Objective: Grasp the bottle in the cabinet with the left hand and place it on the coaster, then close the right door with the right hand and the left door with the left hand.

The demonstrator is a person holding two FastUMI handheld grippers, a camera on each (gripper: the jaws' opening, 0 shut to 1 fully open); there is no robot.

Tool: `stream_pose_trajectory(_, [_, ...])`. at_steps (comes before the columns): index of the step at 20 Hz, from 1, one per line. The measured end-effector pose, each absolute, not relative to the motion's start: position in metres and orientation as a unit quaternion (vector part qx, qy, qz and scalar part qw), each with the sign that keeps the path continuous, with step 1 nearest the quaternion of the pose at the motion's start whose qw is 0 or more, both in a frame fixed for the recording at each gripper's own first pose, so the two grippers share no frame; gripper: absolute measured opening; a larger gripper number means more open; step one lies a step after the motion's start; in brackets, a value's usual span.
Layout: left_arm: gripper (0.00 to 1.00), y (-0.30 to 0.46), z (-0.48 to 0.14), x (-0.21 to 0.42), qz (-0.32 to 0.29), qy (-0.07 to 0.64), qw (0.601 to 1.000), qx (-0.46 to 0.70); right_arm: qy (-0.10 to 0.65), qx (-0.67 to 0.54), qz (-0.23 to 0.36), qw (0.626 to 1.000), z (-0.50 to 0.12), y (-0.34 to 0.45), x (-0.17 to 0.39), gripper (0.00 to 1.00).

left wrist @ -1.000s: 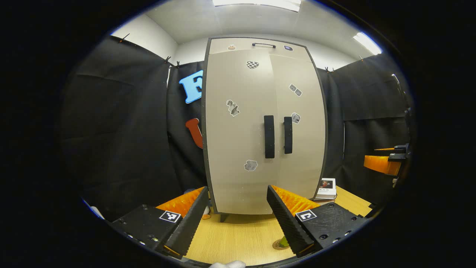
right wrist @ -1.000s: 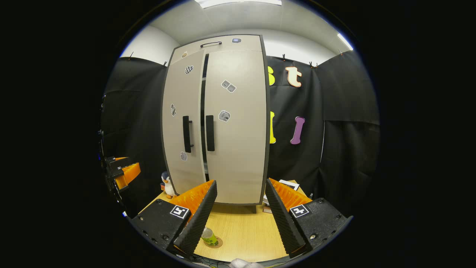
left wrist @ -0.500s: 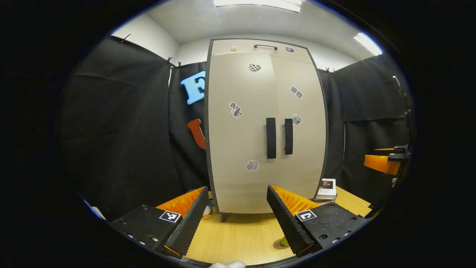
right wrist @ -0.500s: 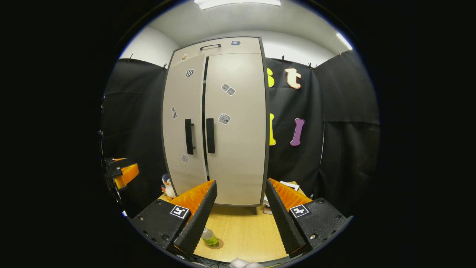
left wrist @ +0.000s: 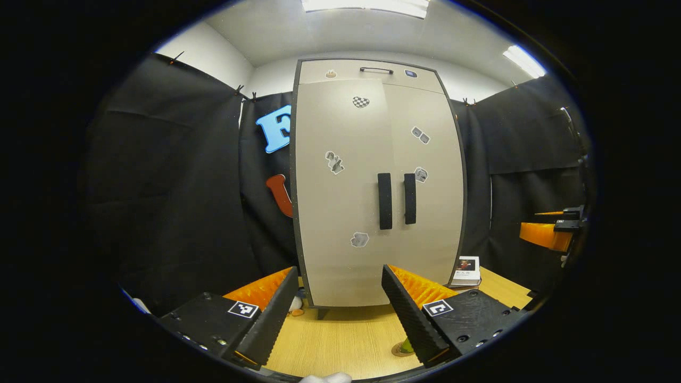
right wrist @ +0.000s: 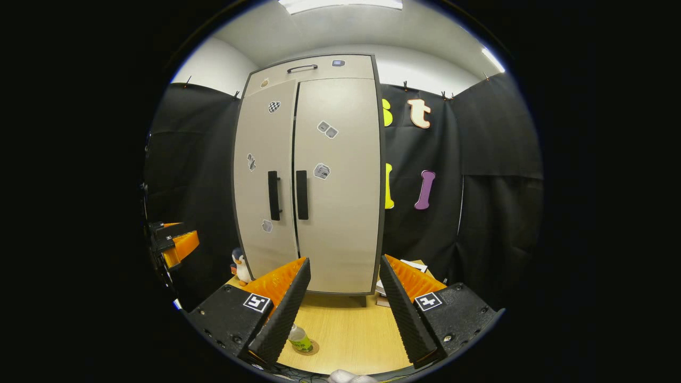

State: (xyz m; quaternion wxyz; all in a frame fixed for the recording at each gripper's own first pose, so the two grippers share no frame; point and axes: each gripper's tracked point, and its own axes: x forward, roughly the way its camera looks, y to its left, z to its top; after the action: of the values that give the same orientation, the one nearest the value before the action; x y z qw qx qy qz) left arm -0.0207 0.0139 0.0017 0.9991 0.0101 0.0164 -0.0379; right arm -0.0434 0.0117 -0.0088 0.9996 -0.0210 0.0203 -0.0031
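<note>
The beige cabinet (left wrist: pixel 372 186) stands on the table with both doors shut; its left door (left wrist: pixel 340 213) and right door (left wrist: pixel 431 213) meet at the two black handles (left wrist: pixel 396 199). In the right gripper view a thin dark seam runs between the doors (right wrist: pixel 294 175). The small green bottle (right wrist: pixel 299 339) stands upright on the round coaster (right wrist: pixel 313 349), and peeks out beside a finger in the left gripper view (left wrist: pixel 406 347). My left gripper (left wrist: pixel 340 272) is open and empty, back from the cabinet. My right gripper (right wrist: pixel 343 263) is open and empty too.
A penguin toy (right wrist: pixel 240 266) stands at the cabinet's left foot. Books (left wrist: pixel 467 270) lie to its right on the wooden table (left wrist: pixel 340 340). The right gripper (left wrist: pixel 548 234) shows at the far right of the left gripper view.
The left door swung the last bit shut: the dark gap between the doors shrank to a thin seam. Both grippers stayed open and hardly moved.
</note>
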Motion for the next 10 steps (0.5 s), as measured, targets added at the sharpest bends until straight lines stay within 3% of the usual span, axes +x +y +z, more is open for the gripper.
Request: stream_pose_trajectory(10, [0.96, 0.0171, -0.0068, -0.0251, -0.039, 0.021, 0.999, 0.013, 0.027, -0.016, -0.008, 0.999, -0.0209, 0.0153, -0.0448, 0.81])
